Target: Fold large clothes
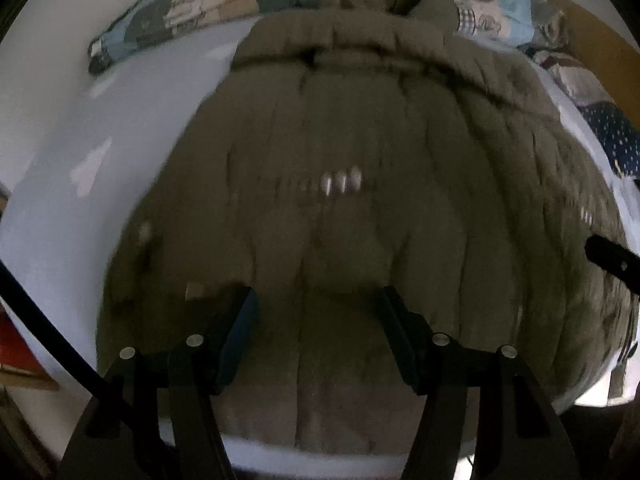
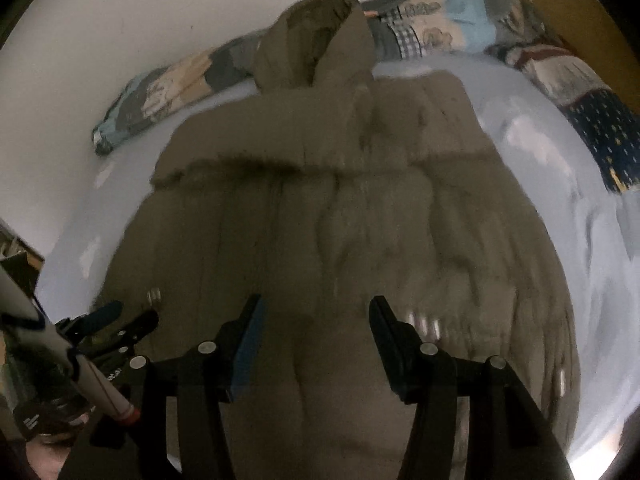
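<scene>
While both grippers hover with jaws spread and nothing between them, the left gripper [image 1: 316,300] and right gripper [image 2: 316,310] face an olive quilted hooded coat [image 1: 360,184] lying flat on a pale blue bed [image 1: 80,160], its hood [image 2: 320,40] touching a patchwork quilt [image 2: 460,24] bunched along the white wall [image 2: 120,20].

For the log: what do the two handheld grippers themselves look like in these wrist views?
Both look alike. The left gripper and right gripper are matte black, each with two flat tapered fingers on linkage arms fastened by round silver pins. A blue pad lines one finger's inner face on each. A black cable curves past the left one.
</scene>
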The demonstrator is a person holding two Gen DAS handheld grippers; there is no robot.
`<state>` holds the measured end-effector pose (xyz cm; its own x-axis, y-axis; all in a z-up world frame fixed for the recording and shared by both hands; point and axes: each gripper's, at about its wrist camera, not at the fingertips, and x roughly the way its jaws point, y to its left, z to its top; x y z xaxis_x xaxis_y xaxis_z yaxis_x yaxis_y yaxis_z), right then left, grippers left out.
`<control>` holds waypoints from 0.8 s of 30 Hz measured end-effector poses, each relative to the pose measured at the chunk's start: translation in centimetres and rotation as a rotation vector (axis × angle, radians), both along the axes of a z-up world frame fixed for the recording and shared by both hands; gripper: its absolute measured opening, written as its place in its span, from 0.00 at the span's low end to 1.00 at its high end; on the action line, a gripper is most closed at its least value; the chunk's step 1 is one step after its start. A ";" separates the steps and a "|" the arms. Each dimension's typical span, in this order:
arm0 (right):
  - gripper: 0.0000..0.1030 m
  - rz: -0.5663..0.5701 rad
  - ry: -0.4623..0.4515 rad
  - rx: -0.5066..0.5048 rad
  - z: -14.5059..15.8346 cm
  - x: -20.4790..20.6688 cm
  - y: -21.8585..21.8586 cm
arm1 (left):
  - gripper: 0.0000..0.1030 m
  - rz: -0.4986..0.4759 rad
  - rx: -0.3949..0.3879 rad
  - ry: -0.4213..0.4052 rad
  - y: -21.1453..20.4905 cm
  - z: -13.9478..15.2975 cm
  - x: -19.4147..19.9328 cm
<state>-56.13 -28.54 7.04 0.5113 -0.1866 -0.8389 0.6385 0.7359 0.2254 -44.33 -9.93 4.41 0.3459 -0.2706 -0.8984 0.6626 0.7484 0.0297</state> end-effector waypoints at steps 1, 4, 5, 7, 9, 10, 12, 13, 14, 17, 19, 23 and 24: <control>0.57 -0.006 0.012 0.011 -0.6 -0.9 0.3 | 0.61 -0.008 0.012 -0.007 0.3 -0.3 -0.4; 0.57 -0.020 0.066 0.040 -2.7 -3.3 1.5 | 0.64 -0.043 0.034 -0.044 0.2 -0.9 -0.9; 0.57 -0.019 0.078 0.042 -3.3 -3.8 1.7 | 0.66 -0.051 0.039 -0.052 0.2 -1.1 -0.8; 0.57 0.003 0.128 0.007 -4.8 -3.9 2.4 | 0.68 -0.054 0.036 -0.057 0.3 -1.5 -0.8; 0.59 0.030 0.137 -0.037 -5.3 -3.7 2.6 | 0.68 -0.061 0.024 -0.052 0.7 -1.4 -0.6; 0.59 0.035 0.139 -0.041 -5.4 -3.6 2.6 | 0.68 -0.064 0.014 -0.045 1.0 -1.3 -0.6; 0.59 0.034 0.118 -0.039 -4.9 -4.1 2.6 | 0.69 -0.073 -0.012 -0.028 1.5 -1.2 -0.3; 0.59 0.036 0.107 -0.045 -4.6 -4.4 2.7 | 0.69 -0.078 -0.026 -0.019 1.7 -1.0 -0.2; 0.59 0.034 0.088 -0.055 -4.1 -4.7 2.8 | 0.68 -0.084 -0.043 -0.008 1.9 -0.9 -0.1; 0.59 0.026 0.053 -0.067 -3.6 -5.5 2.9 | 0.69 -0.109 -0.081 0.009 2.7 -0.6 0.0; 0.59 0.009 0.046 -0.045 -3.8 -6.0 2.6 | 0.69 -0.123 -0.089 0.011 3.2 -0.4 -0.1; 0.60 0.009 0.069 -0.033 -4.6 -6.0 2.6 | 0.68 -0.144 -0.073 -0.005 3.3 -0.4 -0.4; 0.60 0.015 0.082 -0.037 -4.8 -5.9 2.6 | 0.69 -0.142 -0.067 -0.005 3.2 -0.4 -0.5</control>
<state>-62.01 -25.90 2.20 0.4439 -0.2110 -0.8709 0.6423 0.7527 0.1450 -44.83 -6.70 4.02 0.3046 -0.3763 -0.8750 0.7621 0.6473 -0.0131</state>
